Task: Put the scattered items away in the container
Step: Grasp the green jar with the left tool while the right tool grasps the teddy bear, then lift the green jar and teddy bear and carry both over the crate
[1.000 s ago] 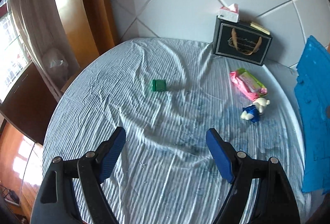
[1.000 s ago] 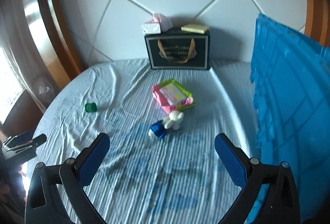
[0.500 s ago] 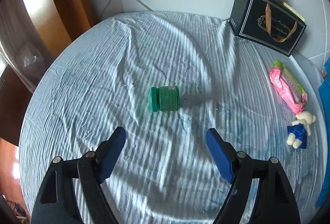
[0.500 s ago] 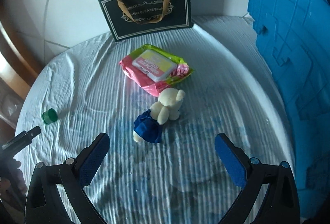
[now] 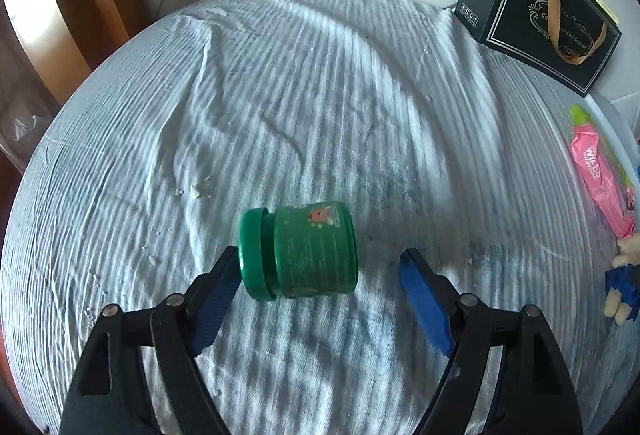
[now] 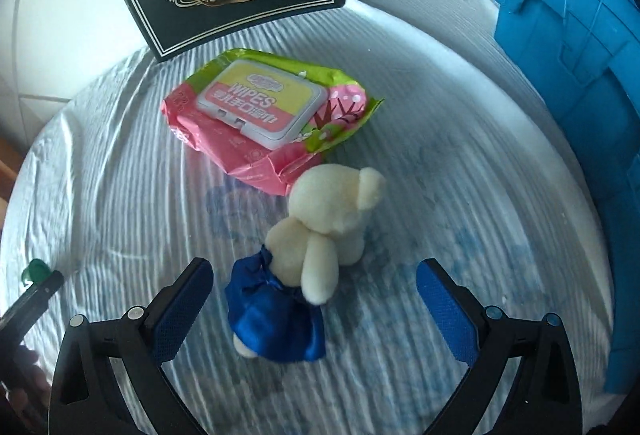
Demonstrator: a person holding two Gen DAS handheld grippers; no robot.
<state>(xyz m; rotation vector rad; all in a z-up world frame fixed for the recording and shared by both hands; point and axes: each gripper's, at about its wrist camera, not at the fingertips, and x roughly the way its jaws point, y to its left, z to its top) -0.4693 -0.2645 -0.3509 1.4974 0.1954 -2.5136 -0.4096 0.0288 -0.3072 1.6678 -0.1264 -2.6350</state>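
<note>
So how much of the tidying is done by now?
Nothing looks packed yet. The green jar, the toy bear and the wipes pack all lie on the sheet, outside the blue crate. The left gripper is open around the jar, the right gripper open over the bear; neither grips.

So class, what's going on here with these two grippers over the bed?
A person is tidying the bed. The left gripper, jaws open and just narrowing slightly, straddles a green jar lying on its side. The right gripper, open, hovers around a plush bear beside a wipes pack. Neither is gripped yet; the blue container waits alongside.
</note>
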